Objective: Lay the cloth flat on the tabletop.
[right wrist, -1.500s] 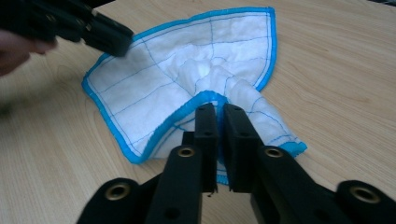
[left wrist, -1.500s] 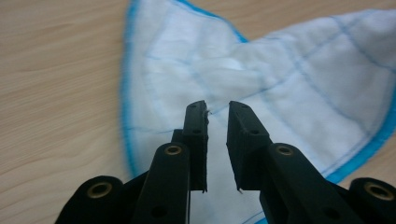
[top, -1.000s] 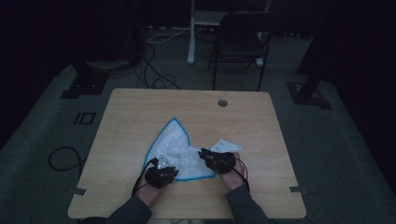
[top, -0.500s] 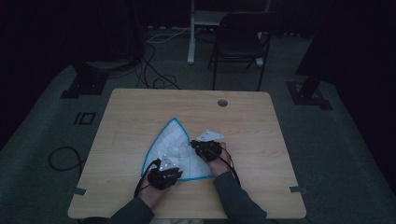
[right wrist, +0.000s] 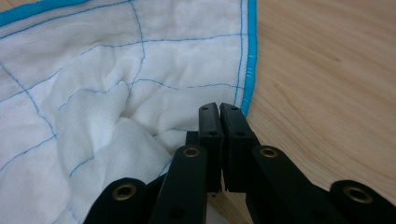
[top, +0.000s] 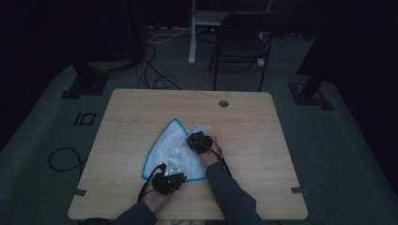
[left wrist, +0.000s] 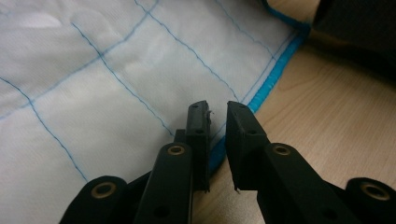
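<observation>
High view: white quilted cloth with blue stitched edging (top: 171, 150) lies near-centre on the light wooden desk (top: 253, 122). Right hand-held gripper (top: 197, 140) has carried its corner farther since a second ago, so folding is under way.
Left gripper view: left hand-held gripper (left wrist: 217, 114) slightly parted over the hem, gripping nothing.
Right gripper view: jaws pinched together on cloth.

No text, label, brand, number or sign can be read anywhere in these dim views.
</observation>
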Tool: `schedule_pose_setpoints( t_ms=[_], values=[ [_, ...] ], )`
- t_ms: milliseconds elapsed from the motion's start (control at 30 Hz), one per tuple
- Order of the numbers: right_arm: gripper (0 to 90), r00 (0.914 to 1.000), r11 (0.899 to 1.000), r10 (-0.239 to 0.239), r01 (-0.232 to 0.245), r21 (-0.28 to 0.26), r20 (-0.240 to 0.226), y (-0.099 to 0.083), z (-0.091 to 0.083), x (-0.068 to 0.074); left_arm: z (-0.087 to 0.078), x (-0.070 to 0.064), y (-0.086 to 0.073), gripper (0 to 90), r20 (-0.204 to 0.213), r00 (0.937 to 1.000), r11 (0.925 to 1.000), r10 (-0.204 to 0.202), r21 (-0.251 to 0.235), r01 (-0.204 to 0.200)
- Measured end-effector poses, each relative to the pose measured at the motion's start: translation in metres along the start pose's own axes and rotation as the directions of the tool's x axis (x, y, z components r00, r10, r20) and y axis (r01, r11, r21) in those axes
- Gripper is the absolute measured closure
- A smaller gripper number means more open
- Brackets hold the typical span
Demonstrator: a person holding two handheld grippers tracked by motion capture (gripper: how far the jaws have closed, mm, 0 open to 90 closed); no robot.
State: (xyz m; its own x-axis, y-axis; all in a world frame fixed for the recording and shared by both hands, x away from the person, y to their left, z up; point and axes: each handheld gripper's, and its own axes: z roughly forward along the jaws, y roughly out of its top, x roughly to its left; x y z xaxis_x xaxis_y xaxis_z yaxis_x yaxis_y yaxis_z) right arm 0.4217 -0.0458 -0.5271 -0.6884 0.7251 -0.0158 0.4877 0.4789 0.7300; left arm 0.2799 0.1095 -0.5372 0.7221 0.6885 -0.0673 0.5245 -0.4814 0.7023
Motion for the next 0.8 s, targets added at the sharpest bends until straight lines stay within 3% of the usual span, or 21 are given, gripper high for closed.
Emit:
schedule_pose_setpoints(
  t_ms=[133, 267, 333, 633, 800],
  values=[
    [89.4, 0.9993, 0.998, -0.032, 0.031, 0.061, 0.016, 0.001, 0.011, 0.003, -0.001, 0.000, -0.001, 83.0, -0.005, 1.0000, 1.0000, 0.006, 0.004, -0.006],
    [90.0, 0.9989, 0.997, -0.044, 0.043, 0.069, 0.017, 0.001, 0.010, 0.002, -0.002, 0.004, -0.002, 85.8, -0.006, 1.0000, 1.0000, 0.006, 0.002, -0.006],
    [90.0, 0.9985, 0.996, -0.050, 0.048, 0.074, 0.022, 0.000, 0.010, 0.001, -0.003, 0.004, -0.003, 86.3, -0.023, 0.9996, 0.9998, 0.019, 0.008, -0.019],
    [90.0, 0.9971, 0.996, -0.048, 0.043, 0.084, 0.059, -0.003, 0.005, -0.010, -0.013, 0.019, -0.010, 87.7, -0.078, 0.9970, 0.9999, 0.008, 0.016, -0.007],
    [90.0, 0.9955, 0.995, -0.041, 0.034, 0.091, 0.085, -0.009, 0.000, -0.019, -0.020, 0.032, -0.013, 88.2, -0.132, 0.9909, 0.9990, 0.027, 0.039, -0.022]
  ],
)
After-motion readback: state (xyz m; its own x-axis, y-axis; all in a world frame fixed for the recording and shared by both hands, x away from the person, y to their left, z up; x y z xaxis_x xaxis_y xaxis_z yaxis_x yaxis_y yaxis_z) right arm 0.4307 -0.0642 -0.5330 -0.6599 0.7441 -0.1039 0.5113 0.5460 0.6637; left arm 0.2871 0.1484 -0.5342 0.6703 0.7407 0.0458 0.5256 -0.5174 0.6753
